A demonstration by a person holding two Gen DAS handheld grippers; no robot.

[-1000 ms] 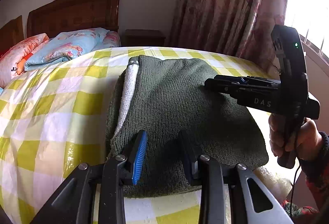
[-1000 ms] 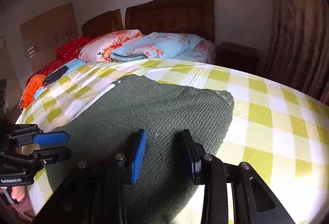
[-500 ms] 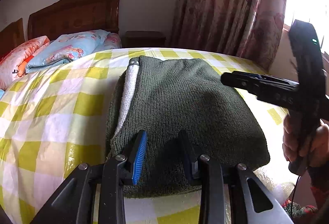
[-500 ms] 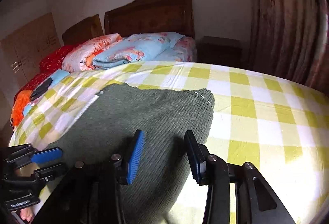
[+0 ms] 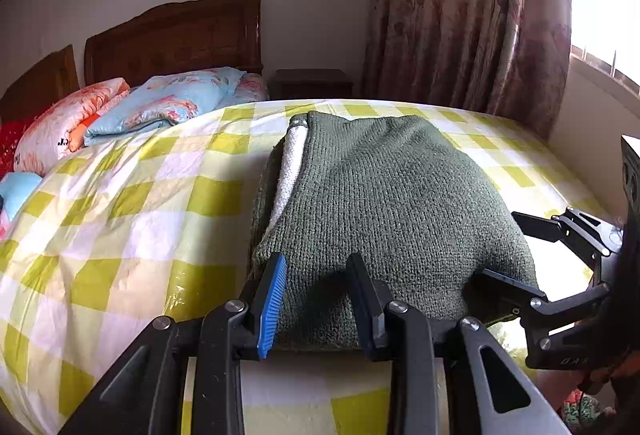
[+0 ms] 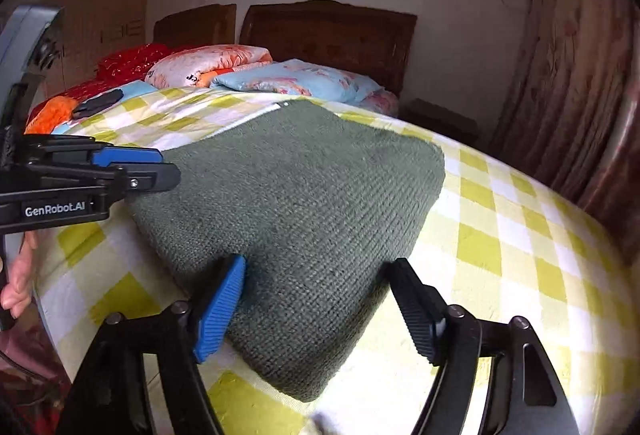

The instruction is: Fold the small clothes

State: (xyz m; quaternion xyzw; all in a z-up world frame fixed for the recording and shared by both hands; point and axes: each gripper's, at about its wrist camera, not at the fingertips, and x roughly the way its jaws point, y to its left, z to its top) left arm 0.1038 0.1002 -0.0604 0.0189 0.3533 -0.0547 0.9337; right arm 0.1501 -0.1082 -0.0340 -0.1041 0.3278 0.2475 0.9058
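Observation:
A folded dark green knit sweater [image 5: 384,195] with a white strip along its left edge [image 5: 292,163] lies on the yellow-checked bed [image 5: 120,195]. My left gripper [image 5: 318,299] is open and empty, its fingers just above the sweater's near edge. My right gripper [image 6: 318,309] is open wide and empty, straddling the sweater's [image 6: 296,203] near right corner. The right gripper also shows in the left wrist view [image 5: 500,247], and the left gripper in the right wrist view [image 6: 164,167].
Folded quilts and pillows [image 5: 160,103] lie at the wooden headboard [image 5: 176,39]. A nightstand [image 5: 312,83] and a curtain [image 5: 460,15] stand at the far right. Orange and dark items [image 6: 72,107] lie on the bed's far left. The bed's edge [image 5: 312,391] is just below the sweater.
My right gripper has dropped from above the sweater to its near right corner and opened wider. My left gripper has stayed at the near edge.

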